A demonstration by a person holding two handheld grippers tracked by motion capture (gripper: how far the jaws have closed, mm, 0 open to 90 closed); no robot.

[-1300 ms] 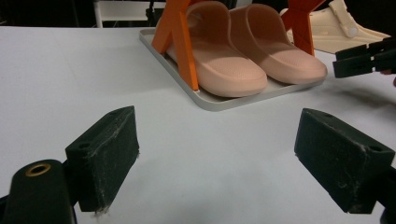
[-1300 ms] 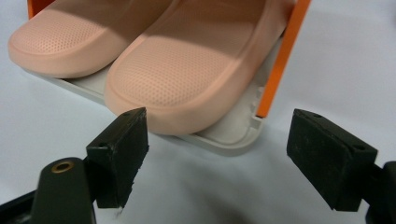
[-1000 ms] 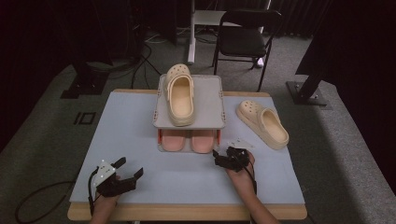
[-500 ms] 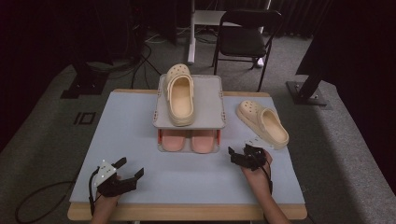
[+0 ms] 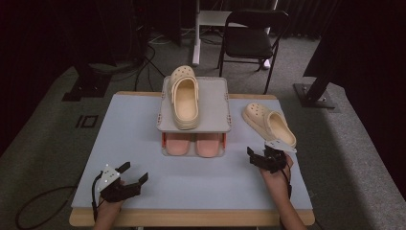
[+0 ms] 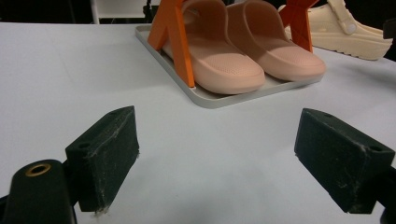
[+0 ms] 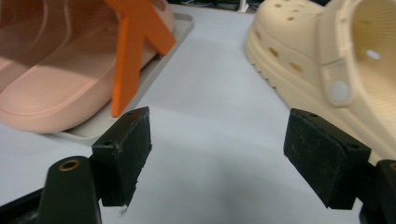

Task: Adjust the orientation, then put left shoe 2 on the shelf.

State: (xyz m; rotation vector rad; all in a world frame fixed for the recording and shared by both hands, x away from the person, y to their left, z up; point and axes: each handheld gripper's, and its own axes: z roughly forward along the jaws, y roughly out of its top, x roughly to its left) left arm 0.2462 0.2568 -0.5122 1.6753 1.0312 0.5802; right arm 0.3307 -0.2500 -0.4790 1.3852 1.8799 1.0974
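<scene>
The cream perforated foam clog (image 5: 269,123) lay on the pale blue table (image 5: 134,134) toward its right edge, toe pointing away and left, just beyond my right gripper (image 5: 262,158). Its twin, a second cream clog (image 5: 184,97), sat on the upper grey tray of a small two-tier rack (image 5: 215,103), something I could see from the high view alone. From there the lower tier showed merely as two pink toes. My left gripper view gave me the rest: a pair of smooth pink moulded slides (image 6: 233,60) side by side on a shallow grey tray (image 6: 219,99), flanked by orange angular struts (image 6: 175,37).

In my right gripper view the loose clog's ribbed sole edge, vent holes and round strap rivet filled the upper right, its side just beyond the right pad (image 7: 322,156) and not touching it; both black pads were matte and scuffed. That gripper's jaws stood wide with nothing between them. My left gripper (image 5: 128,178) rested near the table's front left corner, jaws likewise spread wide over bare table, well apart from the rack.
</scene>
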